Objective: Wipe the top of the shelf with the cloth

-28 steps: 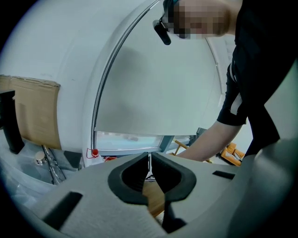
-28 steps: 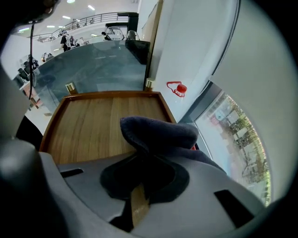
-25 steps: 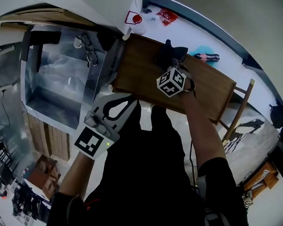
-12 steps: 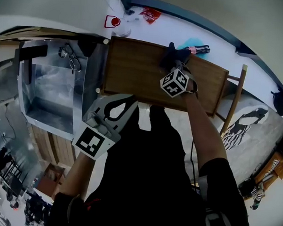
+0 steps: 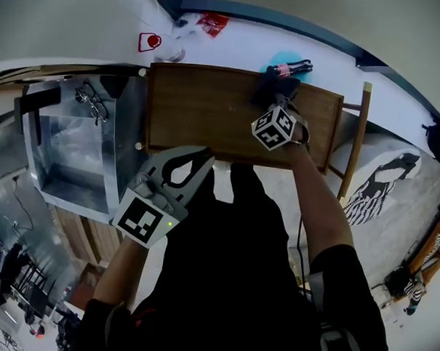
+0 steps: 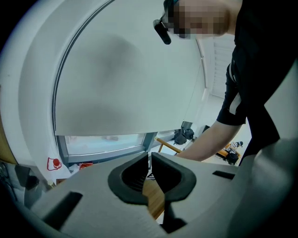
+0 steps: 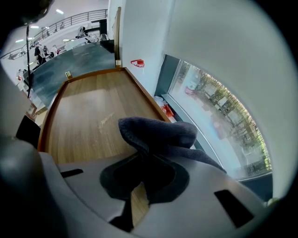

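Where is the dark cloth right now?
In the head view, the dark cloth lies at the far edge of the wooden shelf top, right of its middle, clamped in the jaws of the right gripper.

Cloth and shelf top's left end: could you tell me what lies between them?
Nothing: the right gripper view shows the shelf top bare from the cloth to that end.

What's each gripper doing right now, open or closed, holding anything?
Left gripper: closed, holding nothing.
Right gripper: closed on the dark cloth.
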`<state>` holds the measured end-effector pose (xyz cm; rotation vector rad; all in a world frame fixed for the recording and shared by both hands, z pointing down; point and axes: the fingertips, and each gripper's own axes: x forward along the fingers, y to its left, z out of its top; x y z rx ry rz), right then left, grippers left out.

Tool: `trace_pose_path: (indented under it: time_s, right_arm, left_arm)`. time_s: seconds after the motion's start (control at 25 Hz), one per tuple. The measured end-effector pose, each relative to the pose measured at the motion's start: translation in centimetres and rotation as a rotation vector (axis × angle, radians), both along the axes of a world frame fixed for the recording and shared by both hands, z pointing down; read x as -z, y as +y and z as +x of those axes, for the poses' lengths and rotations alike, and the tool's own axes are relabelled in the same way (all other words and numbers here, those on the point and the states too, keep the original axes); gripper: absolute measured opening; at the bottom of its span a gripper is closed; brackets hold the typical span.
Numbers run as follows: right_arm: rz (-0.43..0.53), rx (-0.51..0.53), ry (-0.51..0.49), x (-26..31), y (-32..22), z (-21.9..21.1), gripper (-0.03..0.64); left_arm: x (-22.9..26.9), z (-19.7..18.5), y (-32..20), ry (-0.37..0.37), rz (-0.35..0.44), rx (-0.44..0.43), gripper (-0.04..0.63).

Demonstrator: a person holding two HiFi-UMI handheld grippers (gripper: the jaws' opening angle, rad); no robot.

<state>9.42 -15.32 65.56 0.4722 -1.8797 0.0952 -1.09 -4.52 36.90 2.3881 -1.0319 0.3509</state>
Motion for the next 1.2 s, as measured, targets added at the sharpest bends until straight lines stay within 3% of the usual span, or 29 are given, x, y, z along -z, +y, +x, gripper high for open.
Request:
trace_pose_path:
  time_s: [0.6,1.2]
  right_arm:
    - [0.005,-0.132,0.003,-0.1,-0.8,8.7,0.029]
    - [0.008,-0.239,0.030,-0.1,-1.5,15.1,0.029]
  left_arm:
    - [0.1,7.0,-1.2,-0.001,0.002,-0.103,0.037]
    - [0.3,10.3,-2.2,0.002,0.007,-0.160,0.037]
